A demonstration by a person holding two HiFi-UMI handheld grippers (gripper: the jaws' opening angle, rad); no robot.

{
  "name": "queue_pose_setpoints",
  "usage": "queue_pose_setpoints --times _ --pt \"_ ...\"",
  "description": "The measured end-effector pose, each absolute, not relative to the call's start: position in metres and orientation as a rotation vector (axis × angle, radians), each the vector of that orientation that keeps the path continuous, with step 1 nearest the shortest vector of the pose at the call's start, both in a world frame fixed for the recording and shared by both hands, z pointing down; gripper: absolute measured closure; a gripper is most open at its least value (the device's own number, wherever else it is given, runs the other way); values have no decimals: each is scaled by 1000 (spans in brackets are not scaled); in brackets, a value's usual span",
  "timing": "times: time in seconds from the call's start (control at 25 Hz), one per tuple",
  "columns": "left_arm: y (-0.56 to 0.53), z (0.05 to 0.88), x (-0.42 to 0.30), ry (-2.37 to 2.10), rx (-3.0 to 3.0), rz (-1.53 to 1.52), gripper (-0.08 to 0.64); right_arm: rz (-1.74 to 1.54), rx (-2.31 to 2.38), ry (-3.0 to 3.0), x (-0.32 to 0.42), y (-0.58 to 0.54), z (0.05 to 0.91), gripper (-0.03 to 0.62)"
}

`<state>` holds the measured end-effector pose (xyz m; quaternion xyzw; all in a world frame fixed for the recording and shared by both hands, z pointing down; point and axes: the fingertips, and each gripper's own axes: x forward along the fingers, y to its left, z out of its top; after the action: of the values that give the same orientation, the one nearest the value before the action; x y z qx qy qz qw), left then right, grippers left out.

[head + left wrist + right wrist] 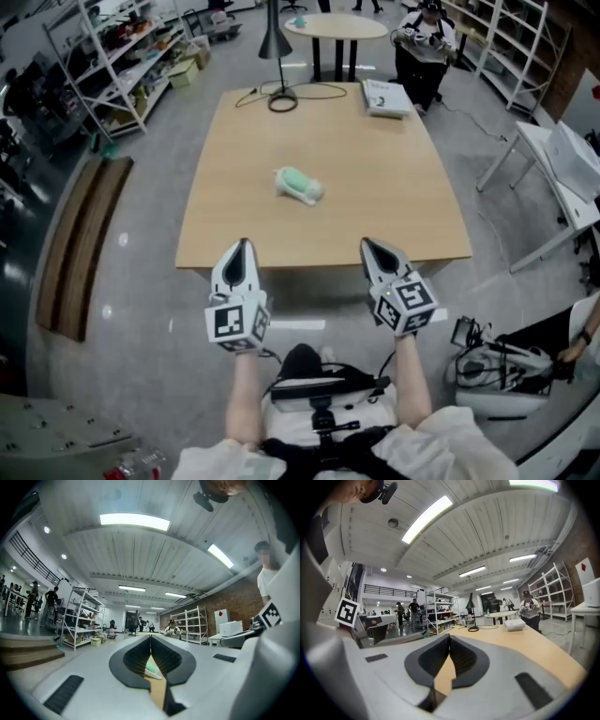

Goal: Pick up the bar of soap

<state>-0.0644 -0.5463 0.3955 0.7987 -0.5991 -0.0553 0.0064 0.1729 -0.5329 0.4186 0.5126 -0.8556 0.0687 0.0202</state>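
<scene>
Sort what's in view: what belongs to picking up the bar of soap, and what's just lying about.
For the job: bar of soap, mid-way across the table; left gripper and right gripper, both shut, at its near edge.
Just lying about: black lamp with its cable, far edge; white stack of papers, far right corner.

In the head view the lamp [275, 42] at the far edge of the table [412, 216] loses its pole's top at the upper edge. Print on the box [386, 97] at the table's far right corner is too small to read. Right of the table, an arm [572, 347] is cut off by the picture's edge. In the left gripper view the left gripper [151, 638] hides most of the soap [153, 669] on the table
</scene>
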Motion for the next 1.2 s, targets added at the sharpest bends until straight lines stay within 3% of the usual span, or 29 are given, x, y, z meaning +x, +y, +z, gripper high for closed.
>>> queue_pose_setpoints --times 0.64,1.16,1.2 --pt "-819 433 -57 -1772 2564 -46 546 293 1653 -2606 156 -807 430 586" --pt "-891 449 -64 -1794 2493 -39 546 249 1155 -2634 100 -876 488 584" --pt "-893 451 -67 -1805 2478 -38 546 235 1074 -2619 91 -877 496 533"
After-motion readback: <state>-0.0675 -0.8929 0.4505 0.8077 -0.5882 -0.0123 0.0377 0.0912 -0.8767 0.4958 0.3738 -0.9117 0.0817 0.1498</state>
